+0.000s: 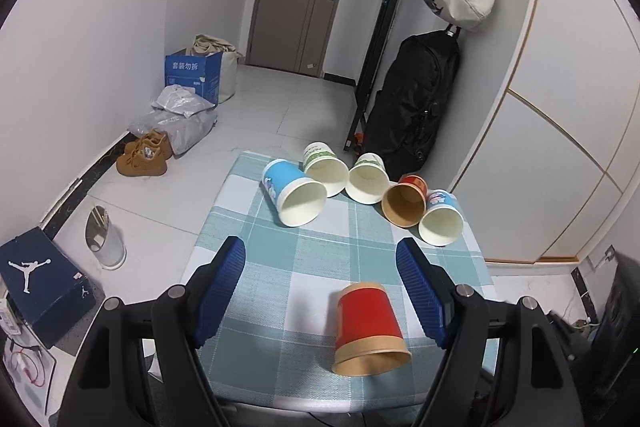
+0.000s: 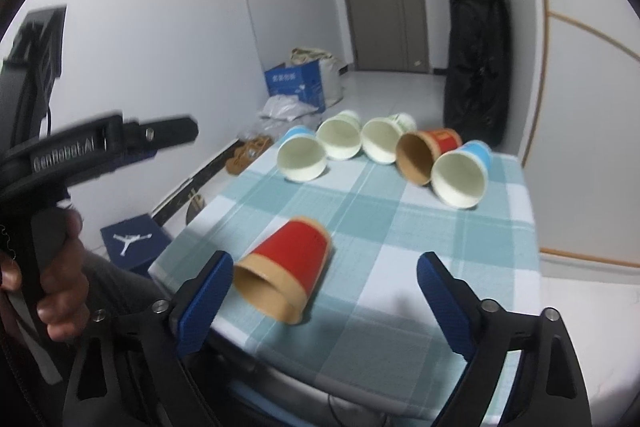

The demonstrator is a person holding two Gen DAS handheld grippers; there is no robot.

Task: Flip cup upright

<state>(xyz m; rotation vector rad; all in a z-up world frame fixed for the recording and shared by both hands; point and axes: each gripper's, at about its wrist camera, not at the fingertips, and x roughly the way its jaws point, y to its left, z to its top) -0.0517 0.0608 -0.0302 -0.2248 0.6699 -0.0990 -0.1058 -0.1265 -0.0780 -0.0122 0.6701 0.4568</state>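
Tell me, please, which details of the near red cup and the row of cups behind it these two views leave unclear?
- Red paper cup with tan rim band, lying on its side: its inside is hidden in the left wrist view by its own wall.
- Same cup in the right wrist view: motion blur smears any print.
- Two green-printed white paper cups: lettering too small and blurred.

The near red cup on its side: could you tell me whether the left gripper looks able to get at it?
Probably yes: the red cup lies alone between the open left gripper's fingers, nothing in between.
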